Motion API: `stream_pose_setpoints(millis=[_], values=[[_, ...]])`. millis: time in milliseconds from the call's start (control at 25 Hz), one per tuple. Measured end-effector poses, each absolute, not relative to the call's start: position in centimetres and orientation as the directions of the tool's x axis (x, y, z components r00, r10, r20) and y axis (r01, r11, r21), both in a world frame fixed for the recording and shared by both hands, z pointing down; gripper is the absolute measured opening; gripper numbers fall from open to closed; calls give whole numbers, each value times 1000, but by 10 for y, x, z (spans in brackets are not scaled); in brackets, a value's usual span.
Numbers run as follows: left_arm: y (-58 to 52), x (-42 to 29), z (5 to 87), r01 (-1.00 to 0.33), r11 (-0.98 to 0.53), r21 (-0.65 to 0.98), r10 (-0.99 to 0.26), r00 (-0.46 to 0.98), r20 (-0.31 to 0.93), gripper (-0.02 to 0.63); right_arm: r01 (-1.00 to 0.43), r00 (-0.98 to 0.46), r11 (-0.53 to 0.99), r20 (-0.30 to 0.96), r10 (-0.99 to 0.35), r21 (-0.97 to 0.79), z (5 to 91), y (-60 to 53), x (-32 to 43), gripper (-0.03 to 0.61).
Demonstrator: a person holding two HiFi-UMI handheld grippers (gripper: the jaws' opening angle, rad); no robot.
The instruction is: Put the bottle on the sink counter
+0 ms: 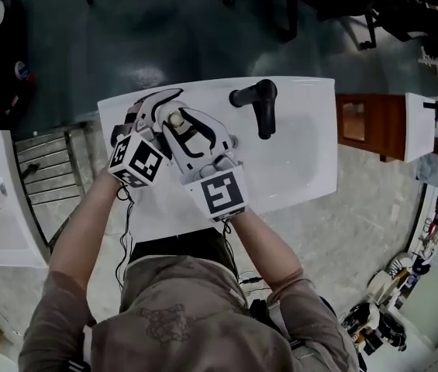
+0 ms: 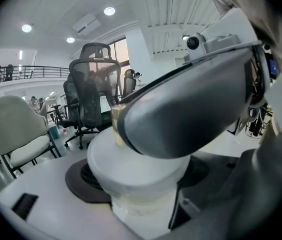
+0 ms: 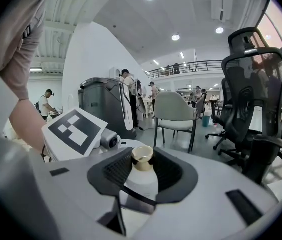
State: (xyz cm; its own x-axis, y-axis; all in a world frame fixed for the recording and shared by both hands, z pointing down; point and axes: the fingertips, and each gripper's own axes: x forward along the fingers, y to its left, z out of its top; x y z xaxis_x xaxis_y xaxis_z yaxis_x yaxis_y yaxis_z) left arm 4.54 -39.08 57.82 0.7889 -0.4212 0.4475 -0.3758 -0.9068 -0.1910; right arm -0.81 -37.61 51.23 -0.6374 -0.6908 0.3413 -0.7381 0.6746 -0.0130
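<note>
- I have both grippers on one bottle (image 1: 176, 118), and they meet over the left part of the sink counter (image 1: 296, 169).
- The left gripper (image 1: 156, 118) comes in from the left, with its marker cube (image 1: 137, 160) just above the person's left wrist.
- In the left gripper view the white body of the bottle fills the gap, and a dark pad (image 2: 81, 181) sits against it on each side, so I read that gripper as clamped on the body.
- The right gripper (image 1: 195, 130) comes in from below, and one of its jaws crosses in front of the left gripper's camera.
- In the right gripper view the jaws stand partly apart and close on the bottle's neck, with the gold cap (image 3: 142, 156) upright between the two ribbed pads (image 3: 113, 171).
- From the head view, the bottle is left of the black faucet (image 1: 259, 103) and near the back edge of the counter.
- I cannot tell whether its base touches the counter, because the grippers cover it.
- Beyond the jaws I see office chairs (image 2: 93, 94) on an open floor.
</note>
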Motion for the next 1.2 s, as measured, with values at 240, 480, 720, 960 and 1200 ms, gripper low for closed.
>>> stream_pose_setpoints(millis=[240,480,720,960,1200], values=[[-398,48,602,-388,-908,-161,-413,757,506,330,-745,-625,666,367,-689,-19,532,-386,-4,133],[-399,47,621,-397,-905,-153,-411,725,553,330,-755,-607,655,397,-688,-21,549,-389,-2,133],[-401,46,626,-428,-891,-150,-432,699,569,333,-769,-591,640,401,-700,-16,554,-392,2,133],[-400,38,630,-464,-877,-125,-442,678,588,336,-784,-563,620,414,-716,7,559,-398,12,133],[-391,25,630,-477,-870,-126,-446,650,615,336,-794,-534,607,439,-722,34,572,-397,20,133]])
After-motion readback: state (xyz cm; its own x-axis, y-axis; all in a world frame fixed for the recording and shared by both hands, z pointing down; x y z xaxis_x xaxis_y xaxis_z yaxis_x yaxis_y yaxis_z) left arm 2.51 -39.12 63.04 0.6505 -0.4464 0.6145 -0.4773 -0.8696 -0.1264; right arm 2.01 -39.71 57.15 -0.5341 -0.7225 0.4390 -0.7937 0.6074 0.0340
